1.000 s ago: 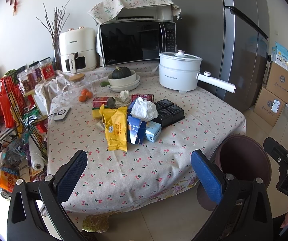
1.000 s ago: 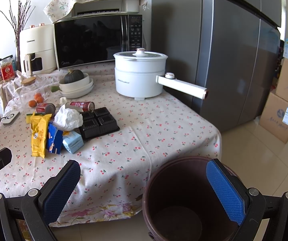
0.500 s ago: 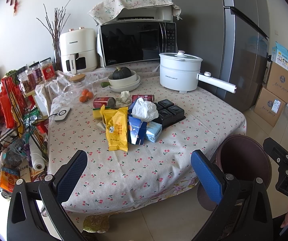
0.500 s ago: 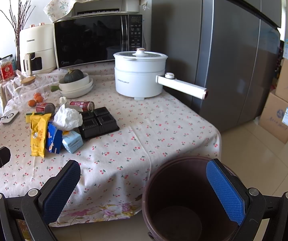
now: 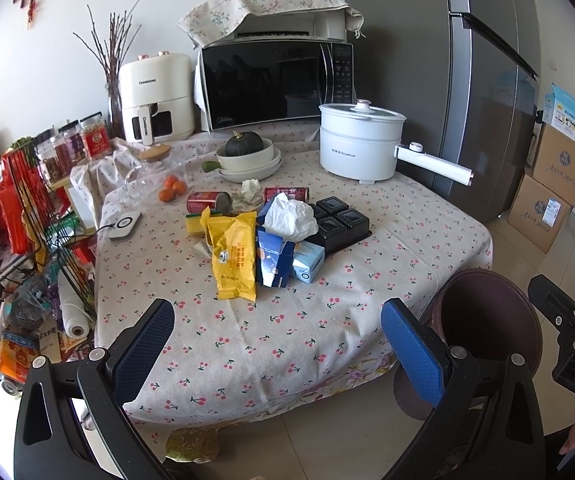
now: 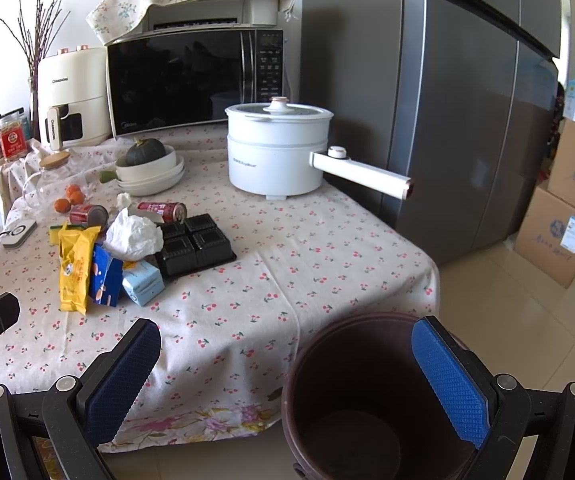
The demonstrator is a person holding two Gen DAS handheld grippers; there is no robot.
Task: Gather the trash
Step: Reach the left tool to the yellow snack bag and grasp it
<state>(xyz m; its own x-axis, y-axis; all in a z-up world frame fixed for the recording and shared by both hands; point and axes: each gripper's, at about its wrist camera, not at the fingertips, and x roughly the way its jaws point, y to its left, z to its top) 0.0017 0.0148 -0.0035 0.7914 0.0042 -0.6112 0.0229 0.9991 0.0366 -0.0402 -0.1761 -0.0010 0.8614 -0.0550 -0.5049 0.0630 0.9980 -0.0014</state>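
Note:
A pile of trash lies mid-table: a yellow wrapper [image 5: 234, 258], a torn blue carton [image 5: 272, 261], a light blue box [image 5: 308, 261], a crumpled white tissue [image 5: 290, 218], a black plastic tray [image 5: 341, 222] and two red cans [image 5: 208, 202]. The same pile shows in the right wrist view, with the yellow wrapper [image 6: 74, 266] and tissue [image 6: 134, 236]. A dark brown bin [image 6: 367, 396] stands on the floor by the table's near right corner. My left gripper [image 5: 277, 342] is open and empty before the table's front edge. My right gripper [image 6: 287, 376] is open and empty over the bin's rim.
A white electric pot [image 5: 361, 146] with a long handle, a microwave [image 5: 275, 84], an air fryer [image 5: 155, 104], bowls with a squash [image 5: 249, 156] and oranges [image 5: 172, 190] stand at the back. A wire rack [image 5: 11, 232] is left, a fridge [image 6: 467, 92] and cardboard boxes [image 6: 567, 216] right.

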